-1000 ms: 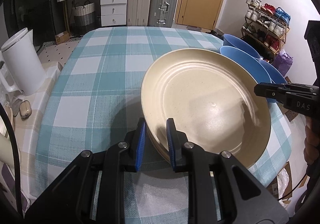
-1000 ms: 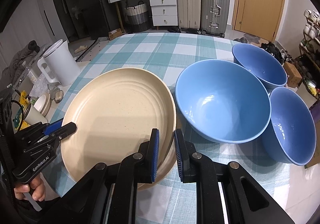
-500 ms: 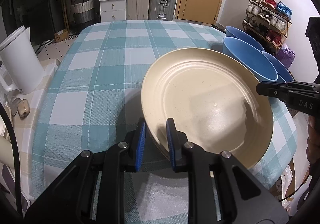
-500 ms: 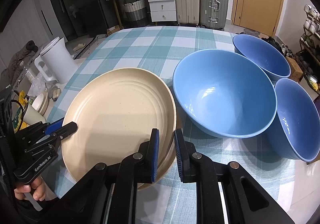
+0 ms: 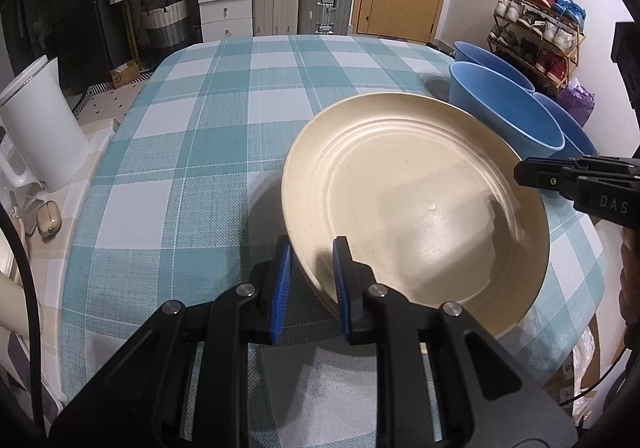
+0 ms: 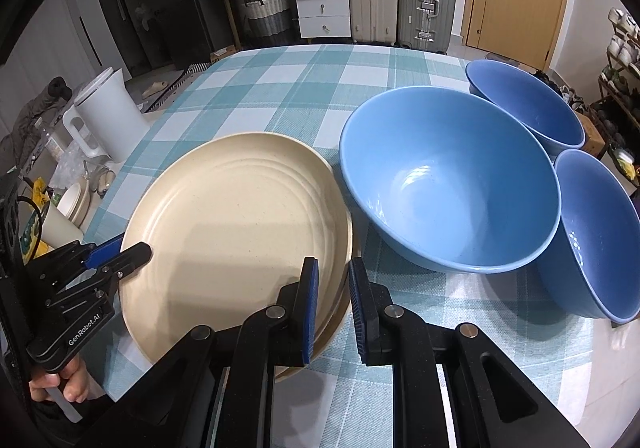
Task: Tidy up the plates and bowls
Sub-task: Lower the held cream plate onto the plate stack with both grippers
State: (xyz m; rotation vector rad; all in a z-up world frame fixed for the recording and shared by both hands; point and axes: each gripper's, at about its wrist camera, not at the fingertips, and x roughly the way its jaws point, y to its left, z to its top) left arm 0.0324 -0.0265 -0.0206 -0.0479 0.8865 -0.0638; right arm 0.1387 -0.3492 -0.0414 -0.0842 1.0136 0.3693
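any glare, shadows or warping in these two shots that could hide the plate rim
Left wrist view: fisheye bends the table edge, dark corner vignette; the left tool casts a shadow on the cream plate, with a soft sheen near the far rim. Right wrist view: small glare spots inside the big blue bowl; plate rim near the right tool reads clearly.

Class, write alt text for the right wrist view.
The right gripper and left gripper clamp opposite rims of a stack of cream plates on a checked tablecloth, with three blue bowls alongside.
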